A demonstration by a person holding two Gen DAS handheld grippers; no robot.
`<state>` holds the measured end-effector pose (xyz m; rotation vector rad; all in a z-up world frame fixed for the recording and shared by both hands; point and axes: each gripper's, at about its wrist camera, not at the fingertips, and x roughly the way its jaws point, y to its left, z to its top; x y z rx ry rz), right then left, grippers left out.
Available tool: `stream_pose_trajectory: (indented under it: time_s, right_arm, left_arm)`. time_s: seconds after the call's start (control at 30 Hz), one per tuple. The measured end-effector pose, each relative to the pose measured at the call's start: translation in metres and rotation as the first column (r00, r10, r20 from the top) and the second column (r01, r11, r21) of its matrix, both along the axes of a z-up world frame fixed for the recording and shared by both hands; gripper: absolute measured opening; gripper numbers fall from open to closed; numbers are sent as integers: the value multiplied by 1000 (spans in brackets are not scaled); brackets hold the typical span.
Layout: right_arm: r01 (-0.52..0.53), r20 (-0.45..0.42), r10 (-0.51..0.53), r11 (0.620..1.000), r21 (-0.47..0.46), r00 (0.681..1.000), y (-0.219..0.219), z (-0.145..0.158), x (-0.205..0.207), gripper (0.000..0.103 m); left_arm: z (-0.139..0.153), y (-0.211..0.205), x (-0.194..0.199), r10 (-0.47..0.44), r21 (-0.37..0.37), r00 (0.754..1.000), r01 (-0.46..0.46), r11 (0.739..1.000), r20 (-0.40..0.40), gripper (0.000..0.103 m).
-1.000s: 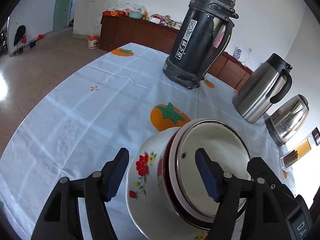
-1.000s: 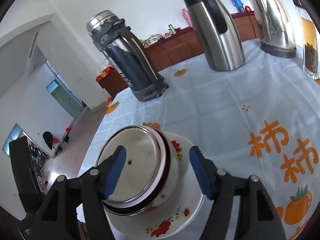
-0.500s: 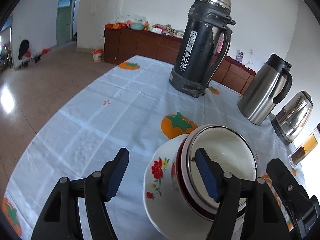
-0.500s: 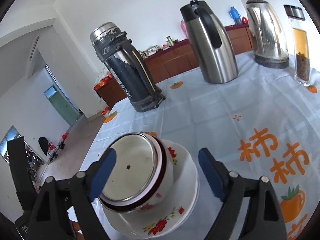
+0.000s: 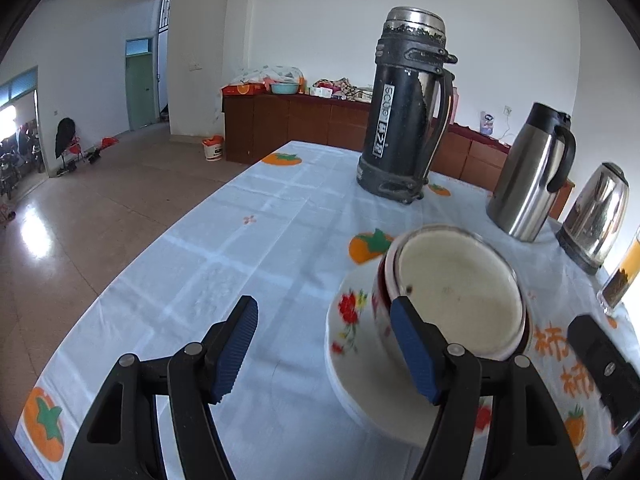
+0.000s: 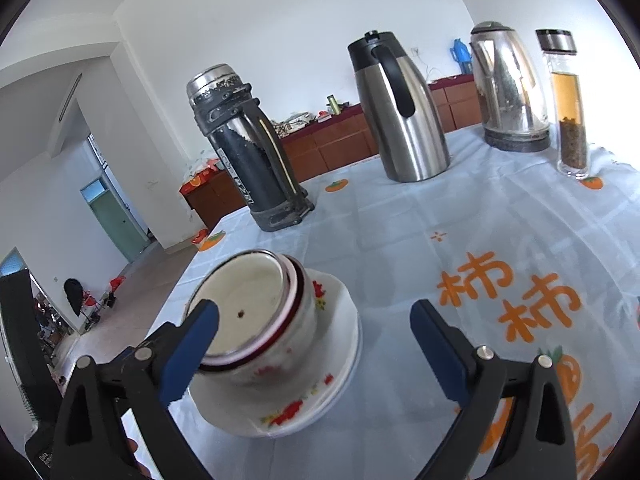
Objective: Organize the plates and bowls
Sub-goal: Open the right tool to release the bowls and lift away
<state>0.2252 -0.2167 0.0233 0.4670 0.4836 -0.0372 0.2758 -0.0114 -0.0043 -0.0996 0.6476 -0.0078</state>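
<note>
Nested white enamel bowls (image 5: pixel 456 292) with dark red rims sit in a stack of white plates (image 5: pixel 352 344) painted with red flowers, on the persimmon-print tablecloth. My left gripper (image 5: pixel 324 350) is open and held short of the stack; its right finger overlaps the bowls in the picture and only the plates' left edge shows between the fingers. In the right wrist view the bowls (image 6: pixel 248 308) and plates (image 6: pixel 340 320) lie ahead of my right gripper (image 6: pixel 316 344). Its jaws are opening, and the pads stand apart from the stack.
A black thermos (image 5: pixel 408 120), a steel jug (image 5: pixel 532 176), a steel kettle (image 5: pixel 596 216) and a glass bottle of tea (image 6: pixel 568 108) stand along the far side. The table's left edge (image 5: pixel 132 268) drops to a tiled floor. Brown cabinets line the wall.
The right jaws have widened a lot. Both grippers have drawn back from the bowl stack, which now looks smaller and farther. The left jaws keep the same width.
</note>
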Motion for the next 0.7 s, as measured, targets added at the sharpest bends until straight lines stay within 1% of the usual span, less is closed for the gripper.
stream_pose_trajectory:
  time_s: [0.17, 0.3, 0.5, 0.63, 0.7]
  right_arm:
    - [25, 15, -25, 999, -19, 1000, 0, -3, -18, 99]
    - [44, 36, -42, 997, -56, 998, 3, -6, -35, 99]
    - [71, 91, -65, 995, -69, 994, 1, -6, -60, 100]
    - [70, 109, -61, 994, -86, 992, 3, -6, -69, 100]
    - [71, 116, -61, 994, -83, 991, 3, -6, -75, 100]
  left_arm:
    - [-12, 5, -17, 11, 9, 1000, -11, 1000, -10, 71]
    - [-14, 4, -32, 13, 22, 1000, -14, 1000, 17, 71]
    - [-12, -1, -54, 2, 63, 998, -6, 998, 65, 71]
    - [-14, -3, -65, -3, 79, 997, -3, 997, 74, 71]
    - [-14, -3, -71, -3, 74, 997, -3, 997, 76, 71]
